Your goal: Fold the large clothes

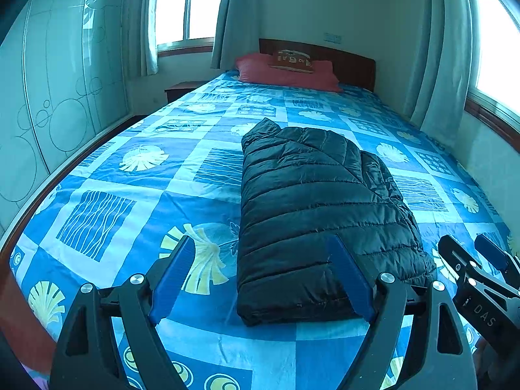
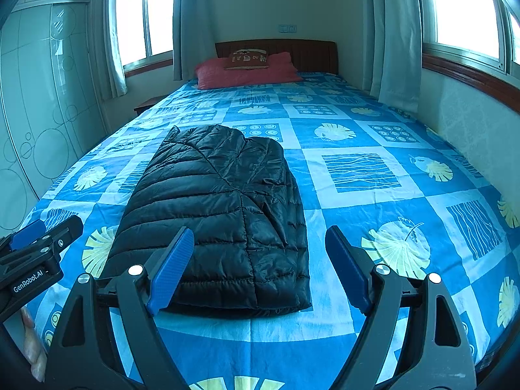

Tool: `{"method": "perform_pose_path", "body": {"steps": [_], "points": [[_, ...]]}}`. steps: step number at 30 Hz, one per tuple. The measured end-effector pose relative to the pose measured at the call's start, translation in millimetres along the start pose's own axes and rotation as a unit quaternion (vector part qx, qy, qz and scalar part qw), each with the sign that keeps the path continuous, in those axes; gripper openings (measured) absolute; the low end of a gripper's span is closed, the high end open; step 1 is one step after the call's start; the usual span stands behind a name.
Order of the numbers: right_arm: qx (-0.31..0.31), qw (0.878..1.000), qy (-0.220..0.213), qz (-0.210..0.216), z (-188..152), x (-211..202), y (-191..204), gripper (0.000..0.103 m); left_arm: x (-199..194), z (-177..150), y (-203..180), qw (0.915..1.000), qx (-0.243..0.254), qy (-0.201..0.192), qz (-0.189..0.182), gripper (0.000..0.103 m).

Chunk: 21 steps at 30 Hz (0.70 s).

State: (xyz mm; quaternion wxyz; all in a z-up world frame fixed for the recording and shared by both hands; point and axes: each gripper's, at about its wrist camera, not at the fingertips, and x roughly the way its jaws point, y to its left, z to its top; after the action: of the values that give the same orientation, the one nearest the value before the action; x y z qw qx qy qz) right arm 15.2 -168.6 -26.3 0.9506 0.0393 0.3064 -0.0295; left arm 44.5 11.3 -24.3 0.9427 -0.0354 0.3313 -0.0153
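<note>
A black quilted puffer jacket (image 1: 318, 208) lies folded into a long rectangle on the bed's blue patterned cover (image 1: 136, 201); it also shows in the right wrist view (image 2: 221, 221). My left gripper (image 1: 260, 243) is open and empty, above the jacket's near left corner. My right gripper (image 2: 260, 234) is open and empty, above the jacket's near right corner. The right gripper shows at the right edge of the left wrist view (image 1: 471, 247), and the left gripper at the left edge of the right wrist view (image 2: 45, 227).
A red pillow (image 2: 240, 73) with a small brown cushion (image 2: 248, 58) lies at the wooden headboard (image 2: 312, 53). A wardrobe (image 1: 52, 91) stands to the left, a nightstand (image 1: 182, 89) beside it. Windows and curtains line the left and right walls.
</note>
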Motion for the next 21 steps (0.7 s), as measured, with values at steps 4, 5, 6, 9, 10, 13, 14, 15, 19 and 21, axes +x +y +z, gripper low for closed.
{"method": "perform_pose_path", "body": {"steps": [4,5,6,9,10,13,14,15,19,21], "points": [[0.000,1.000,0.001,0.000,-0.6,0.2,-0.1,0.083,0.5,0.9,-0.2,1.0000,0.000,-0.002,0.001,0.083],[0.000,1.000,0.001,0.001,-0.7,0.0,-0.6,0.083,1.2,0.9,-0.6,1.0000,0.001,-0.002,0.002,0.083],[0.000,1.000,0.001,0.001,-0.8,0.0,-0.8,0.083,2.2,0.9,-1.2,1.0000,0.003,0.000,0.002,0.083],[0.000,1.000,0.001,0.001,-1.2,0.2,0.0,0.083,3.4,0.6,-2.1,1.0000,0.005,0.002,-0.003,0.083],[0.000,1.000,0.001,0.001,-1.2,0.1,0.0,0.083,3.5,0.5,-2.5,1.0000,0.006,0.002,-0.003,0.083],[0.000,1.000,0.000,0.000,-0.8,-0.2,0.3,0.083,2.5,0.3,-3.6,0.9999,0.010,-0.001,-0.006,0.083],[0.001,1.000,0.000,0.000,-0.9,-0.3,-0.1,0.083,2.1,0.5,-3.6,0.9999,0.011,-0.004,-0.004,0.083],[0.001,1.000,0.000,0.001,-0.9,-0.5,0.0,0.083,1.7,0.8,-3.6,0.9999,0.011,-0.005,-0.005,0.083],[0.000,1.000,-0.001,0.001,-1.7,0.4,1.8,0.083,1.8,2.1,-4.2,0.9999,0.011,-0.004,0.000,0.083],[0.000,1.000,-0.001,0.002,-1.6,0.6,1.4,0.083,3.5,2.0,-4.2,0.9999,0.009,0.006,0.007,0.083]]}}
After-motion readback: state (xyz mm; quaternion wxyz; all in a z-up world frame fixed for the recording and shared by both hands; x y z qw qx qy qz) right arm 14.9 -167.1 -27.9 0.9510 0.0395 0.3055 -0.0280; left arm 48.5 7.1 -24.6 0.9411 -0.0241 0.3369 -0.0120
